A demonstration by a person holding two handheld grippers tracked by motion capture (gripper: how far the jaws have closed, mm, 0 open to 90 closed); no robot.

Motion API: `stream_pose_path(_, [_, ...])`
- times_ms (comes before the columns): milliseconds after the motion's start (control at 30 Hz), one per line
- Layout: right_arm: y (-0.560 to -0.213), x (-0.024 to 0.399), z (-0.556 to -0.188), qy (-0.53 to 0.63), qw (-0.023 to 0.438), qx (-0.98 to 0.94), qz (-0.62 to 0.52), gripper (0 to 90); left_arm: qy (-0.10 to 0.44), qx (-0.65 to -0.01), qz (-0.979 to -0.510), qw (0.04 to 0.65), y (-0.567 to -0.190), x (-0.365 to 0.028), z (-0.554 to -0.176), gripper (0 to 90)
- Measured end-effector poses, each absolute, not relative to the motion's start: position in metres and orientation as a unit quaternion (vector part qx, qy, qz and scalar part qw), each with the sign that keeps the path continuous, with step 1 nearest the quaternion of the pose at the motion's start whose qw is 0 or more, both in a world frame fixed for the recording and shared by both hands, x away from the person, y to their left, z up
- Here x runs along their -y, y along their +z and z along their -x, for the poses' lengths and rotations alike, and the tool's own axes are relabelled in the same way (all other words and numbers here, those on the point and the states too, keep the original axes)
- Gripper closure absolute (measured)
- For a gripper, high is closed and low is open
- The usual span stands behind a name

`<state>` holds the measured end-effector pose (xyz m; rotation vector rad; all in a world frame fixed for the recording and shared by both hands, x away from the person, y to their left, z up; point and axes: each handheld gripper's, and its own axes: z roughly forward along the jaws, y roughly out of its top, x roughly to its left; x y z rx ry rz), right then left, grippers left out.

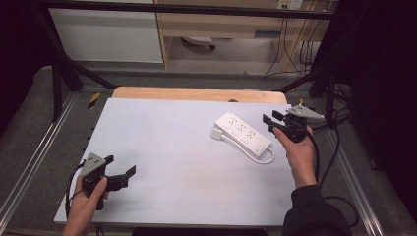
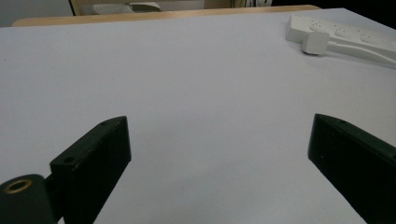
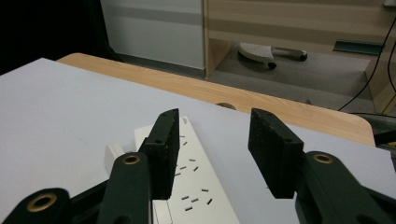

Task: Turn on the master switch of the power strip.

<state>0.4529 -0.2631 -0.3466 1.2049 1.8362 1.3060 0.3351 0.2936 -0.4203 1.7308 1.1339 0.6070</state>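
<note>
From the high view I'm looking at a white table top [image 1: 172,147] lying over a wooden board [image 1: 196,93], with dark frame rails around it and a light wood cabinet [image 1: 221,24] sitting on the grey floor behind. The white power strip [image 1: 242,132] is lying flat at the right side of the top, a white plug [image 1: 218,132] sitting at its left end. The left gripper [image 1: 120,164] is hovering low at the near left, jaws wide apart and empty. The right gripper [image 1: 272,117] is hanging just right of the strip.

In the left gripper view the jaws are standing far apart over bare top, with the strip [image 2: 345,37] well off at the upper right.

In the right gripper view the jaws are sitting partly apart, nothing between them, the strip [image 3: 187,182] right below.
</note>
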Motion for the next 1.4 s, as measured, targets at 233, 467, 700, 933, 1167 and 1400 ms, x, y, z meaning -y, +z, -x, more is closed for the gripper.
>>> stream_pose_path(233, [-0.353,0.252,-0.457,0.482,0.299,-0.693,-0.444,64.4,0.251,-0.465,-0.707,0.471,-0.419,-0.294,-0.333,5.5])
stream_pose_path(467, [-0.356,0.248,-0.456,0.487,0.304,-0.690,-0.440,71.2,0.249,-0.462,-0.712,0.467,-0.420,-0.292,-0.334,5.6])
stream_pose_path(700, [-0.359,0.243,-0.453,0.489,0.306,-0.696,-0.428,75.3,0.247,-0.462,-0.711,0.469,-0.420,-0.292,-0.334,5.7])
stream_pose_path(933, [-0.364,0.239,-0.454,0.496,0.293,-0.698,-0.425,80.9,0.246,-0.465,-0.716,0.458,-0.423,-0.290,-0.335,6.0])
stream_pose_path(1167, [-0.371,0.234,-0.458,0.491,0.285,-0.704,-0.426,86.3,0.243,-0.476,-0.701,0.471,-0.421,-0.295,-0.335,6.3])
stream_pose_path(1400, [-0.377,0.236,-0.460,0.492,0.279,-0.704,-0.430,89.6,0.243,-0.476,-0.701,0.471,-0.422,-0.295,-0.336,6.5])
